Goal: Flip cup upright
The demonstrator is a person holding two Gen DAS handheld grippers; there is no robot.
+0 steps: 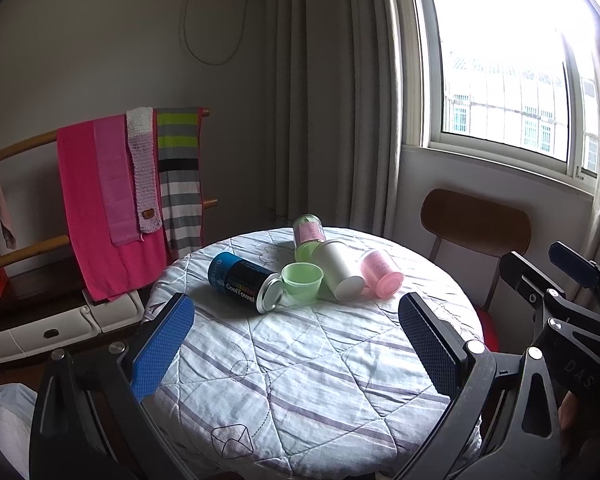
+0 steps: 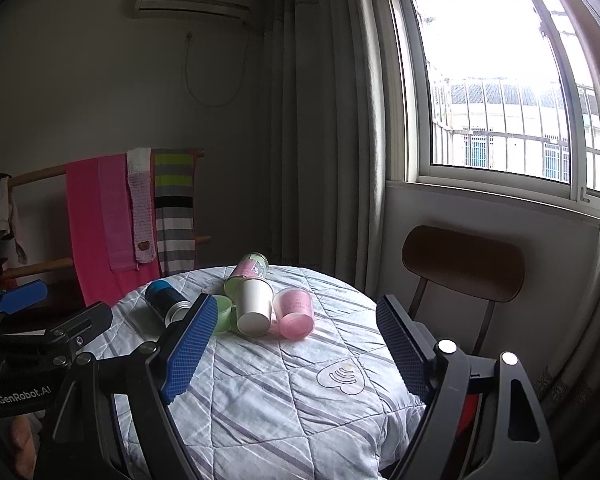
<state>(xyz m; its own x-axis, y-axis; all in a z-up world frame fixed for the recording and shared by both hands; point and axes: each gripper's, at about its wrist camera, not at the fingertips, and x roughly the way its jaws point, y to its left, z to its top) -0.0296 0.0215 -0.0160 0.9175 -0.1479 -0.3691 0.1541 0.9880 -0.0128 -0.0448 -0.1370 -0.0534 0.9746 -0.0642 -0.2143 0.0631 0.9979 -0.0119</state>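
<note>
You have five containers clustered toward the far side of the round table (image 1: 308, 380), all tipped over and touching or nearly touching; one white cup (image 1: 339, 270), one small green cup (image 1: 302, 282), one pink cup (image 1: 381, 272), one green jar with a pink label (image 1: 308, 234), and one blue-and-black canister (image 1: 244, 282) printed "CoolTowel" with a shiny metal end; the table wears a quilted, wrinkled cloth, pale with lilac stripes and stitched diamond lines; the white cup is a smooth, matte, tapered cylinder lying on its side with its open mouth facing you, wedged between the green cup on its left and the pink cup on its right, the jar just behind it; the green cup is translucent with a rolled rim, and the pink one is frosted and translucent; your left gripper (image 1: 296, 344) hangs over the near half of the table, its two blue dimpled pads spread wide with nothing between them; your right gripper (image 2: 292, 348) is likewise spread wide and holds nothing, its left pad overlapping the green cup (image 2: 222, 314) in the right wrist view while the white cup (image 2: 254, 306) lies ahead of it; behind the table stand one brown wooden-backed chair (image 1: 476, 224) and one wooden rack (image 1: 24, 146) draped with four hanging cloths.
</note>
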